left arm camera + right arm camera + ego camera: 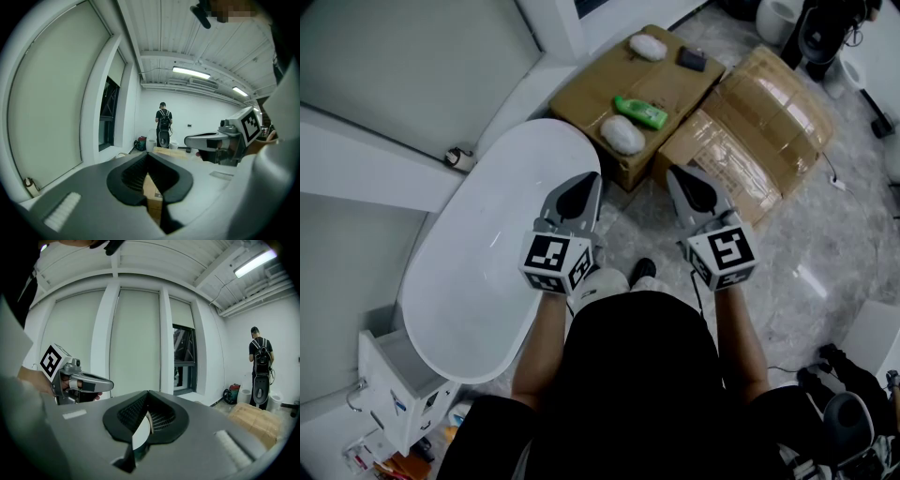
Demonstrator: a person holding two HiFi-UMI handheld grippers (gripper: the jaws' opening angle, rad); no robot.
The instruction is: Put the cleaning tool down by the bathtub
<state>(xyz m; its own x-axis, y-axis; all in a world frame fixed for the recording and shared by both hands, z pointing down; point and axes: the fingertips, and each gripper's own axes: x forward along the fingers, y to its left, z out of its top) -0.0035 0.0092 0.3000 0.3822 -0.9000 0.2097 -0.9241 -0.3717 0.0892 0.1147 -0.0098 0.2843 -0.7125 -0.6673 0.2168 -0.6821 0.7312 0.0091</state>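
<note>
At the left of the floor stands the white bathtub [478, 262]. The left claw [592, 179] hangs at its right rim, jaws together, holding nothing. The green cleaning tool [640, 112] lies near the front edge of the cardboard box [600, 80], just beside a white pad [622, 134] and well apart from both claws. The right claw [674, 172] is likewise closed and empty. Recommended: spread one claw wide before reaching down onto the tool. Only the head view shows tool and tub. The gripper views show meeting jaw tips, windows and a distant person [163, 123].
</note>
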